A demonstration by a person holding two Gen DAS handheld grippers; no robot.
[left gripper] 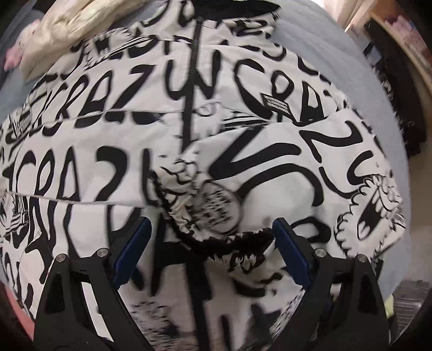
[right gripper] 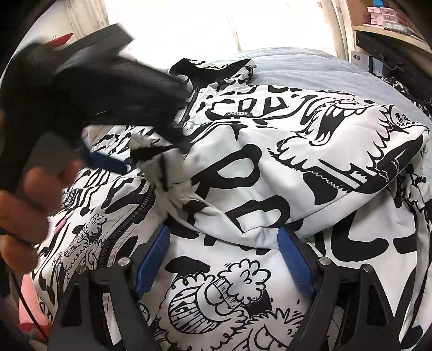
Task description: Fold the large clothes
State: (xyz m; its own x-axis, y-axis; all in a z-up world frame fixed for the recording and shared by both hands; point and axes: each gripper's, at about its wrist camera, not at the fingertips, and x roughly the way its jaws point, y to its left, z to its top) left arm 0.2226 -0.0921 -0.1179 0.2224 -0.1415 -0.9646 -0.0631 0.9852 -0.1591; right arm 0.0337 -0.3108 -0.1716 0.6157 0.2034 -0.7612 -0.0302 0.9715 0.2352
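Observation:
A large white jacket [left gripper: 108,129] with black graffiti lettering and cartoon prints lies spread on a blue-grey bed; it also fills the right wrist view [right gripper: 270,175]. Its black zipper [left gripper: 193,67] runs down the middle. One sleeve [left gripper: 283,167] lies folded across the body, its dark-edged cuff [left gripper: 216,210] just ahead of my left gripper [left gripper: 210,232], whose jaws stand wide open above it. My right gripper [right gripper: 224,237] is open too, hovering over the folded sleeve [right gripper: 310,162]. The left gripper [right gripper: 108,159], held in a hand, shows blurred at the left of the right wrist view.
A cream-coloured garment [left gripper: 54,29] and something pink [left gripper: 13,54] lie at the far left of the bed [left gripper: 351,81]. Shelves with boxes [right gripper: 383,16] and dark items stand to the right. A bright window [right gripper: 216,24] is behind the bed. Pink fabric [right gripper: 29,305] lies at the near left.

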